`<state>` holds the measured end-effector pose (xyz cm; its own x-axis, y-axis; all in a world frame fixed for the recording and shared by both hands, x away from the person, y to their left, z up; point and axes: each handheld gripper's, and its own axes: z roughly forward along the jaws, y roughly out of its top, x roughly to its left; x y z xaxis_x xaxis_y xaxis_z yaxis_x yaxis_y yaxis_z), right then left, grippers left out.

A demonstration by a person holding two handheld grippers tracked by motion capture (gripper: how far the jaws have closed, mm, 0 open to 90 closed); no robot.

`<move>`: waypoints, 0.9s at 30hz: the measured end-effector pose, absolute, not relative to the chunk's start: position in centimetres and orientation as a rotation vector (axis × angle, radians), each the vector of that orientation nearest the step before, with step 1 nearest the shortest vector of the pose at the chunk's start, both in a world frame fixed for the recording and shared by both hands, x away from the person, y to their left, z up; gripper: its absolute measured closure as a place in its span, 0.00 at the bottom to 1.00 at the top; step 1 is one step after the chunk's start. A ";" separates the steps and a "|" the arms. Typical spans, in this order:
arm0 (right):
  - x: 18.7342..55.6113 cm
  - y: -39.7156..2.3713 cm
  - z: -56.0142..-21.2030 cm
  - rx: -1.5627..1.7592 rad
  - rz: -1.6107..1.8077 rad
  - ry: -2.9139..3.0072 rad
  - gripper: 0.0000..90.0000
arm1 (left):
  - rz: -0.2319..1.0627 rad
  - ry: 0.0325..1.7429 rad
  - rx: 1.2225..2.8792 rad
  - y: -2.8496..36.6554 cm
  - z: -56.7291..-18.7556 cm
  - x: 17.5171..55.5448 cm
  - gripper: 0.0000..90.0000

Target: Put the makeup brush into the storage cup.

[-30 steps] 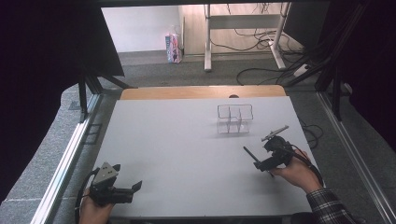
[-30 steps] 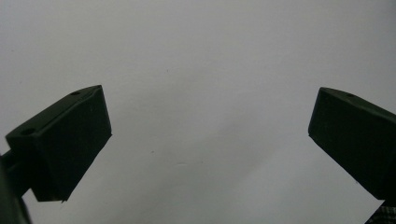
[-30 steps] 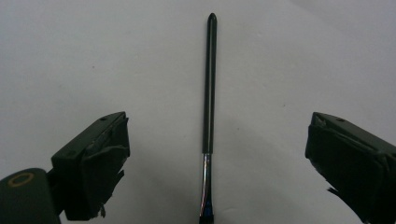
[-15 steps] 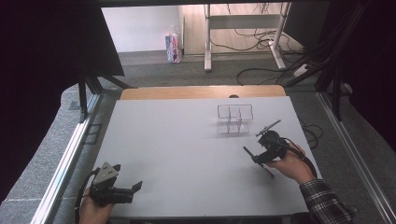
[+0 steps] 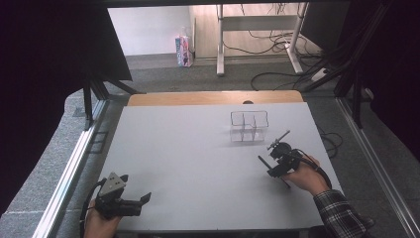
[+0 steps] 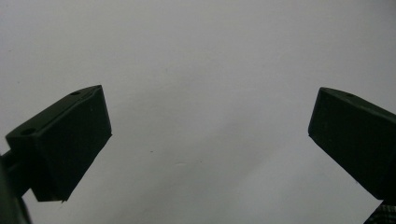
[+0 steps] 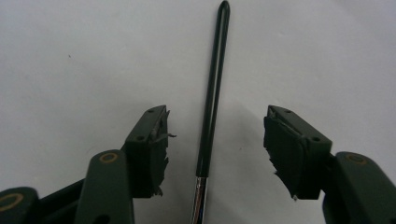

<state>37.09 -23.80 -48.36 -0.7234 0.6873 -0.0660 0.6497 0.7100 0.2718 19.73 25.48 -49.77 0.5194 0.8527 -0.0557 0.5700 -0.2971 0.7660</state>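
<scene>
The right gripper [image 7: 215, 140] has just been closing, its jaws half-spread. Between them, untouched, lies a slim black-handled metal tool [image 7: 212, 107] on the white table [image 7: 70, 56]. The left gripper [image 6: 210, 135] is spread wide, holding nothing.

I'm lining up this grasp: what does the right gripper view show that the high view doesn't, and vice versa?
Right gripper view: a slim rod with black handle and shiny metal shaft lies between the right gripper's jaws, which have just been closing; neither pad touches it. High view: a clear divided box beyond that gripper, and the left gripper at the white table's near edge. Both: the table and the right gripper.
</scene>
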 end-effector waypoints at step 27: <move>37.4 -24.6 -48.2 1.110 0.348 2.833 0.93 | 0.427 1.143 1.942 25.4 -49.5 19.7 0.02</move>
